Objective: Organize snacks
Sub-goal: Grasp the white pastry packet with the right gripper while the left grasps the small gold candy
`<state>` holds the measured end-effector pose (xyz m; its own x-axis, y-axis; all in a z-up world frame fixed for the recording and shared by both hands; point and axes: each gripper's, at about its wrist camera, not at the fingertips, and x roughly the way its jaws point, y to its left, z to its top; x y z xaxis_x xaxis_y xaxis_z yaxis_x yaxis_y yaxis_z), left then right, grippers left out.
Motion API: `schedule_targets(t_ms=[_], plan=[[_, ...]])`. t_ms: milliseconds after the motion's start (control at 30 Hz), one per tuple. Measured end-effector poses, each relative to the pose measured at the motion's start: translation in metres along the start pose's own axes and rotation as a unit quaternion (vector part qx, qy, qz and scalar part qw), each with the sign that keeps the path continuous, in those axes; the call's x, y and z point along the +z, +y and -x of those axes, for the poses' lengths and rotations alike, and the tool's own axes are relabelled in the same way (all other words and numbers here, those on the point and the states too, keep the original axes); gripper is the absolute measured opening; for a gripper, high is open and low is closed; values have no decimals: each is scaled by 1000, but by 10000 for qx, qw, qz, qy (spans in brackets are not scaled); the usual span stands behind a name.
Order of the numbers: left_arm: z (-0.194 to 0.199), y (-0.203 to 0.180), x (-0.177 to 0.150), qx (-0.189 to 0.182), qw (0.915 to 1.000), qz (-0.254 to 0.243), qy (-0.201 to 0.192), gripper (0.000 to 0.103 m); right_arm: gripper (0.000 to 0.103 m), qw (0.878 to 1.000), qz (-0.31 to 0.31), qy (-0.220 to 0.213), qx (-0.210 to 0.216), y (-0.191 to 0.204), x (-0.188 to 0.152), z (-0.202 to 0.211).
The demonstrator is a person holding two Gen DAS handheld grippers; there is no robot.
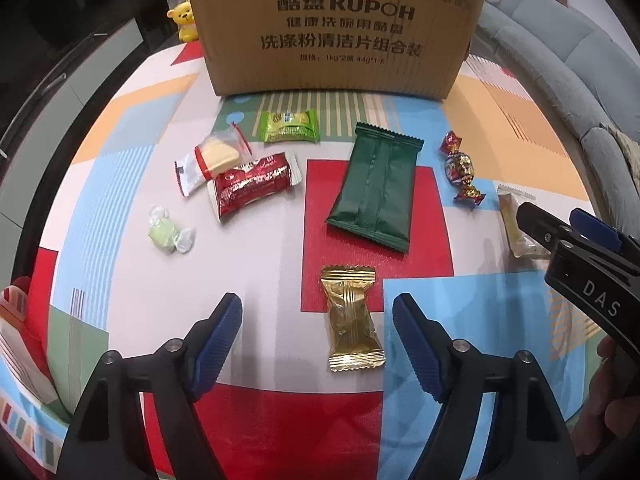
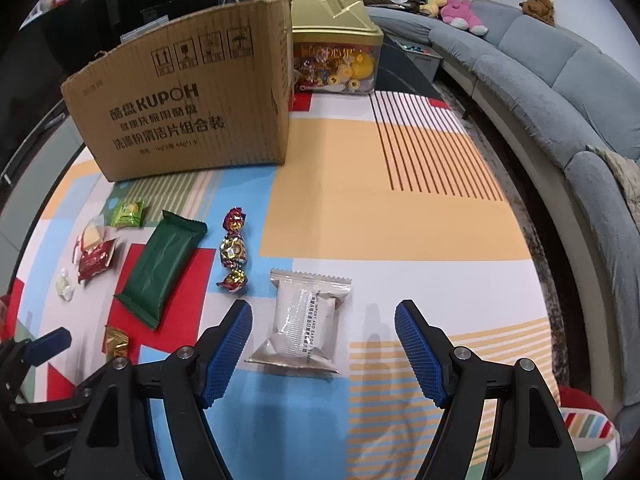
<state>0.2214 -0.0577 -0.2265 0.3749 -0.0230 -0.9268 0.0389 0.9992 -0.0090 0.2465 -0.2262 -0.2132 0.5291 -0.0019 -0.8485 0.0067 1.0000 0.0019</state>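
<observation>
Both claws are hovering wide open, empty: left claw [image 1: 318, 344] straddling the gold pack [image 1: 352, 316], right claw [image 2: 324, 350] over the grey pack [image 2: 304, 322], box [image 2: 180, 104] standing far. Lowering squarely should be pinching each wrapper's middle.

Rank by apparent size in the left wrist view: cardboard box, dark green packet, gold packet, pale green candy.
1. cardboard box
2. dark green packet
3. gold packet, though it lies nearest the camera, which inflates it
4. pale green candy
</observation>
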Motion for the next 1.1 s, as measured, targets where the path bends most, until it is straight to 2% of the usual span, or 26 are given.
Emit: schedule_targets(t_ms=[433, 533, 600, 800, 900, 967, 1100], plan=[[-8, -3, -6, -38, 9999, -94, 29, 66, 75, 9998, 31, 177, -70, 3, -6, -23], [-7, -6, -7, -67, 9999, -156, -28, 56, 74, 9998, -6, 192, -68, 1, -7, -26], [-5, -12, -8, -71, 9996, -274, -80, 46, 74, 9998, -35, 190, -55, 0, -7, -26], [-4, -16, -8, -114, 9990, -419, -145, 34, 62, 9998, -60, 166, 20, -1, -6, -24], [-2, -20, -10, -121, 9984, -529, -173, 23, 49, 9999, -49, 134, 43, 0, -6, -23], [-2, -22, -11, -101, 9981, -583, -188, 21, 35, 9999, -52, 121, 63, 0, -5, -22], [-1, -22, -11, -90, 9980, -592, -194, 20, 34, 9998, -112, 118, 87, -3, -6, -20]])
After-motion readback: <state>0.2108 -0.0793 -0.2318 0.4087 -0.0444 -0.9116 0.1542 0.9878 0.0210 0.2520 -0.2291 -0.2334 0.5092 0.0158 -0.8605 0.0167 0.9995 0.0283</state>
